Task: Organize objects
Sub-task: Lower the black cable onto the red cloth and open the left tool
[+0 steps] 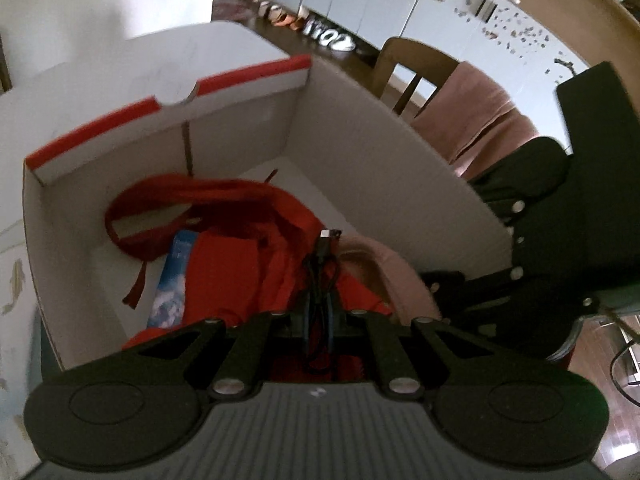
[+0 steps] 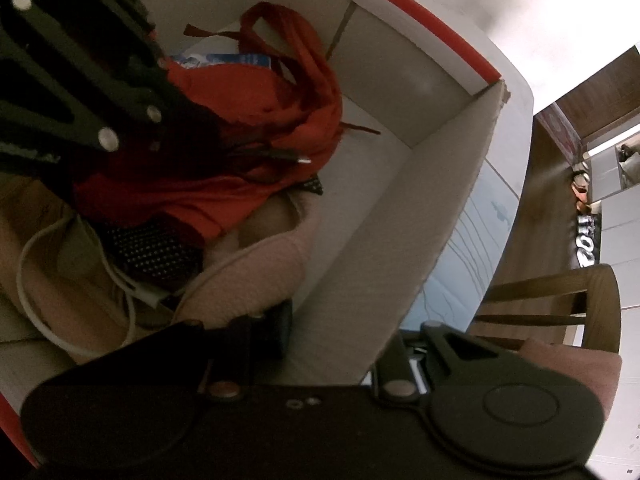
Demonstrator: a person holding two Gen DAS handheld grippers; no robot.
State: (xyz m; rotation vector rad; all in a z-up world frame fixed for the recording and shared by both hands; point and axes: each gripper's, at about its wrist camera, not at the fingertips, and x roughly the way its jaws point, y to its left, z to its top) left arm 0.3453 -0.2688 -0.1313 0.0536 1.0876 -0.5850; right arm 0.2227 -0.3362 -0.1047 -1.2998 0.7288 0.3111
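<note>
Left wrist view: our left hand-held gripper [image 1: 319, 320] is clenched on a limp, light black cable [image 1: 320, 280] over the box's [image 1: 360, 152] near edge; our right hand-held gripper [image 2: 340, 344] clamps the box wall.

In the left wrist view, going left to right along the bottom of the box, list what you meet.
Red strap loop → blue packet → red cloth bag → black cable pinched in the left gripper → pink cloth → box wall.
</note>
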